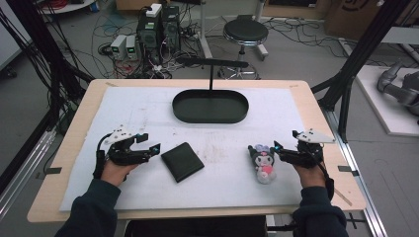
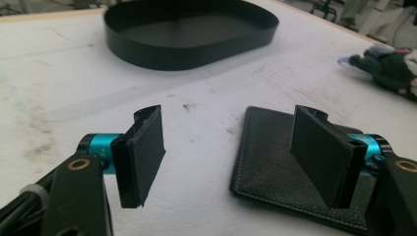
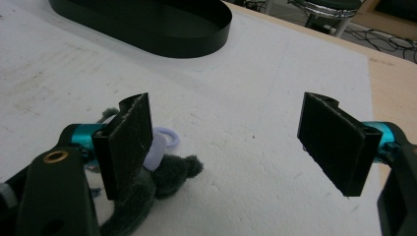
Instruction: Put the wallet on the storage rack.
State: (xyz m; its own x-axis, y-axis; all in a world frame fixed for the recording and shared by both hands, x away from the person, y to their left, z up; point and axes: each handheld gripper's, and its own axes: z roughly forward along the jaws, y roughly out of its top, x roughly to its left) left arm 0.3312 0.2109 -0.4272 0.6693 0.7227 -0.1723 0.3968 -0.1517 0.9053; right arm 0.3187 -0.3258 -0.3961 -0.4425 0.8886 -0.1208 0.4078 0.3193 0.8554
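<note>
A person is sitting at a wooden table (image 1: 69,143) covered by a white mat (image 1: 148,113), holding a two-jaw gripper in each hand.

The left gripper (image 1: 150,148) is hovering at the near left, its jaws standing wide apart and gripping nothing. In the left gripper view (image 2: 228,152) a black wallet (image 2: 275,162) is lying flat on the mat just beside it, partly under the right-hand jaw.

The right gripper (image 1: 277,147) is hovering at the near right, jaws also spread wide and empty. A small plush toy (image 1: 263,163) — dark, with a pink patch — is lying just left of it; in the right gripper view (image 3: 226,142) the toy (image 3: 162,172) is sitting behind the left-hand jaw, not between the two.

A black oval tray (image 1: 210,117) is resting at the far middle of the mat, well apart from both grippers.
</note>
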